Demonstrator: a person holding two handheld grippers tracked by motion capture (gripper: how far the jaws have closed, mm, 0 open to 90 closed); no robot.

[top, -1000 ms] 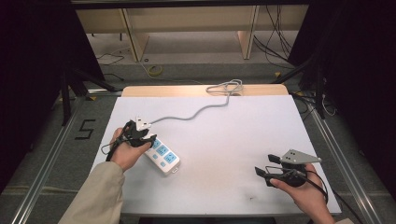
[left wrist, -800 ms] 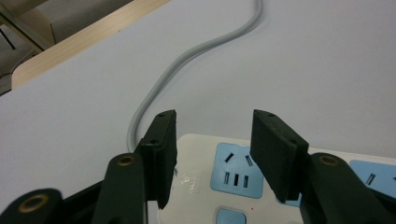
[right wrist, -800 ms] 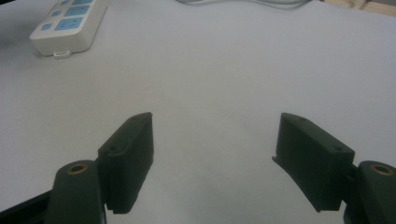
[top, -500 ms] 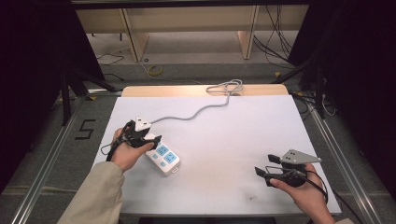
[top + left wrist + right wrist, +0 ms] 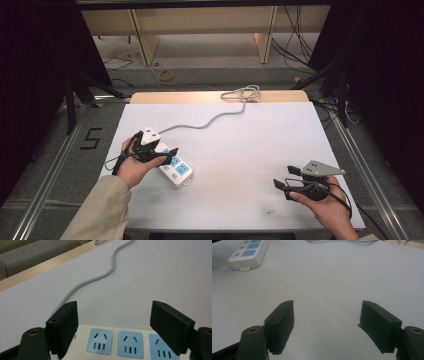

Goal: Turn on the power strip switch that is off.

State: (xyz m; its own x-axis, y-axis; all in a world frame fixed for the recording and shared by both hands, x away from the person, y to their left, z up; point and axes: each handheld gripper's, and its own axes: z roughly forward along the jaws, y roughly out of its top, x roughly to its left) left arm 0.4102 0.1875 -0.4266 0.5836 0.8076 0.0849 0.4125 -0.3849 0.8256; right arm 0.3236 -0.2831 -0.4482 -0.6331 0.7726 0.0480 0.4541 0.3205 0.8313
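**Left jaws spread over the power strip, right gripper idle on the white sheet**

We see a white power strip [image 5: 172,167] lying flat on the near-left part of the white table sheet [image 5: 250,150], set at a slant, with its blue socket panels facing up. Its grey cable [image 5: 210,120] leaves the far end, snakes across the sheet and ends in a loose coil at the wooden far edge of the table.

The left gripper [image 5: 167,155] sits over the end of the strip where the cable leaves it, held in the left hand [image 5: 131,167], whose beige sleeve comes in from the bottom. In the left gripper view the left gripper [image 5: 113,325] has its two black jaws standing wide apart, with the power strip [image 5: 115,342] below and between them; we count three blue socket panels there. The jaws have just been opening, and the pads do not press on the strip: white table shows between each jaw and the casing. The cable [image 5: 100,277] curves away beyond the jaws.

The right gripper [image 5: 287,177] is well apart from the strip, near the right front corner of the sheet, in the right hand [image 5: 325,205]. In the right gripper view the right gripper [image 5: 325,317] shows its jaws open, with only bare white sheet between them; the power strip [image 5: 249,253] lies far off at the upper left.
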